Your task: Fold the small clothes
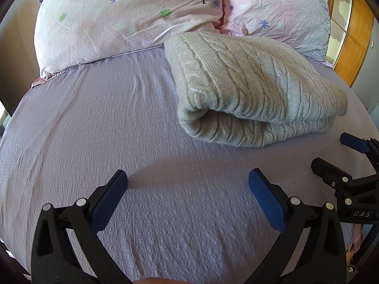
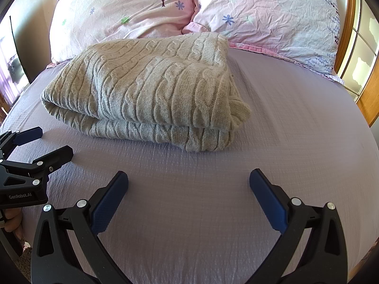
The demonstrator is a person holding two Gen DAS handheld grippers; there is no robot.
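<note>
Sweater [image 1: 251,87], one grey cable-knit piece, lies folded into a thick rectangular bundle on the lilac bed sheet [image 1: 118,123]. Its long axis runs from the pillows toward the foot of the bed in the left wrist view, slanting rightward, with a rounded fold edge facing the cameras and two layers showing at that near edge. The far end of the sweater touches the pillows.

Two pillows [image 1: 118,21] in pink flowered cases lean side by side just behind the sweater; the left one carries a printed tree. A wooden frame [image 1: 355,40] stands beyond the sweater's right side.

Left claw [image 1: 188,179] hovers over bare sheet, short of the sweater's near fold and to its left, spread wide and gripping nothing. Right claw [image 2: 189,179] hangs over the sheet in front of the sweater's near edge, also spread wide and empty. Each claw shows at the edge of the other's view, apart from the sweater. Nothing lies between either claw and the sweater.
</note>
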